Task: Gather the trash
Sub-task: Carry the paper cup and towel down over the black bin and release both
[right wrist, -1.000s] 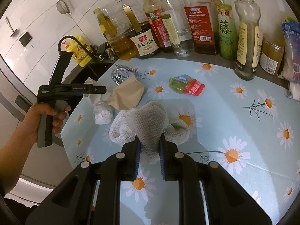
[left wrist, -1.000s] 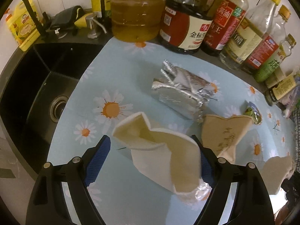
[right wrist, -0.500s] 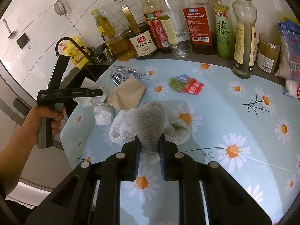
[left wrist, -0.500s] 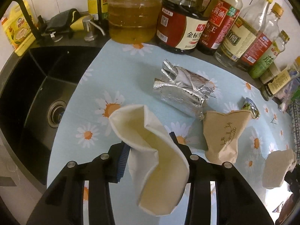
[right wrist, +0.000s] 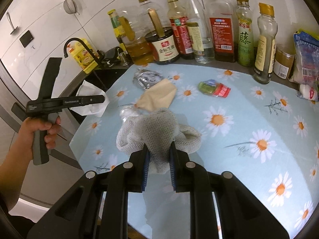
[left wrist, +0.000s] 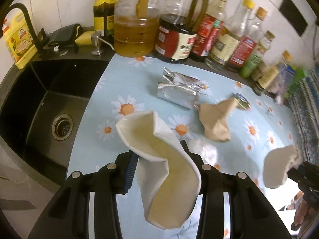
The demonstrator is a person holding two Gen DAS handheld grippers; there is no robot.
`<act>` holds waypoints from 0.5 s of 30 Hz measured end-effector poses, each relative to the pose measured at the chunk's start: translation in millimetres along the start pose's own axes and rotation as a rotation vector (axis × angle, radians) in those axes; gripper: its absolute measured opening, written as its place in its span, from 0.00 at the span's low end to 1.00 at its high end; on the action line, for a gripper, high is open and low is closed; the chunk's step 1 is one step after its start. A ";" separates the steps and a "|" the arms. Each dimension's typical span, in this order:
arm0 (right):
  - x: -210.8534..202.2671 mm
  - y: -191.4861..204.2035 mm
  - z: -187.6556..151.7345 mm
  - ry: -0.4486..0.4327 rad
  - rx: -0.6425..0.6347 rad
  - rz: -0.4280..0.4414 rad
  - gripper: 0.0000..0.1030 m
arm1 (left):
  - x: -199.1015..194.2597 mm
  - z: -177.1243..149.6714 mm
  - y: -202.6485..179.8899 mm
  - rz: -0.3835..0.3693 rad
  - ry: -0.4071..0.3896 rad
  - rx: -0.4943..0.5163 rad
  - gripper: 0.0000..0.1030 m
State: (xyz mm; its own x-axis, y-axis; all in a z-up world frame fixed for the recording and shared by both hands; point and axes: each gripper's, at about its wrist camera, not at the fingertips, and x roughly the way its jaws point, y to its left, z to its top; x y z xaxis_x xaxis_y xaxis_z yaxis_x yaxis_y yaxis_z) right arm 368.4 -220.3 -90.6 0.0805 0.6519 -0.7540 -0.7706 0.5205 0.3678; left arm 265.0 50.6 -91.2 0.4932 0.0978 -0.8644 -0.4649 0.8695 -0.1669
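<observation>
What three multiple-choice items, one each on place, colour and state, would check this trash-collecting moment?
1. Where is the silver foil wrapper?
A. in the sink
B. on the daisy-print cloth, before the bottles
C. in the right gripper

2. What colour is the crumpled paper beside the foil?
A. tan
B. blue
C. black

3. What is the left gripper doing?
A. open over bare cloth
B. shut on the white napkin
C. shut on a bottle

Key: 1 B, it lies on the cloth below the bottle row; 2 A, it is plainly tan; 3 B, the napkin sits clamped between its pads.

left gripper (left wrist: 159, 165): black | blue pads (left wrist: 130, 174) | silver screws (left wrist: 111, 166)
</observation>
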 end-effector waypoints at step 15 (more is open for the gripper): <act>2.8 83.6 -48.2 0.013 0.008 -0.030 0.19 | -63.8 -74.4 3.0 -0.142 -0.016 0.120 0.38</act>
State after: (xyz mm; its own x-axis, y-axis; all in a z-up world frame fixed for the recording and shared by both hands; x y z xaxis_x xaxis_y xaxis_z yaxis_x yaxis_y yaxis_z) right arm 273.7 -201.5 -88.2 0.0949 0.6285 -0.7720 -0.7628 0.5442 0.3493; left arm 177.4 11.0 -71.8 0.5596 -0.0228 -0.8285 -0.2994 0.9266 -0.2277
